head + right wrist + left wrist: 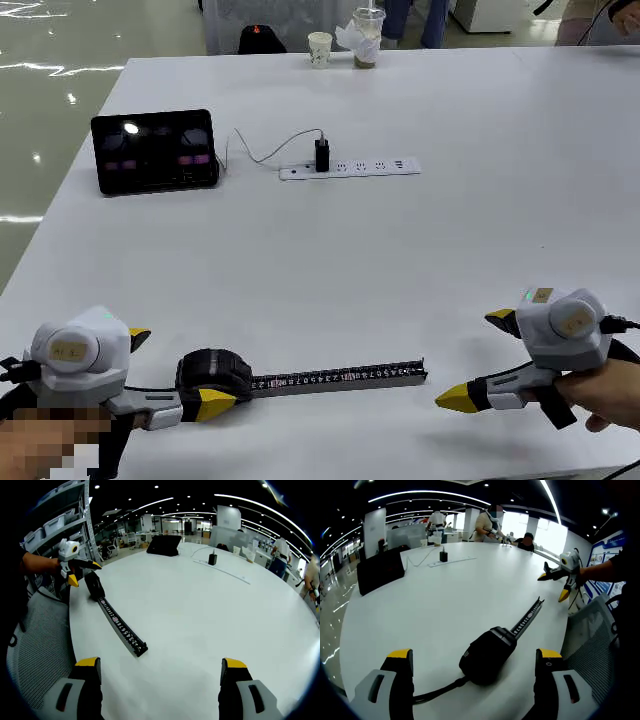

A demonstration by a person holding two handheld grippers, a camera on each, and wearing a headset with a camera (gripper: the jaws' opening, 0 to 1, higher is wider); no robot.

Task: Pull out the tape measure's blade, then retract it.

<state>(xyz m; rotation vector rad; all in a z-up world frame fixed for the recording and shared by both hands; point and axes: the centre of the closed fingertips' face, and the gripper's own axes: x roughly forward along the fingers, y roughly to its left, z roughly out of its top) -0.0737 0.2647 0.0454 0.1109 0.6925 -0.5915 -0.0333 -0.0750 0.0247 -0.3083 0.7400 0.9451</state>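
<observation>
Head view: the black tape measure (213, 372) lies on the white table (450, 250) at about seven o'clock, its blade (340, 377) drawn out flat toward three o'clock. The left gripper (178, 368) has its jaws spread wide either side of the case, clamping nothing. The right gripper (478, 356), at four o'clock just past the blade's tip, gapes wide and empty.

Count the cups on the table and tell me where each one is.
2. A paper cup stands at the far edge of the table; a clear cup stands just to its right. More could sit outside the frame.
</observation>
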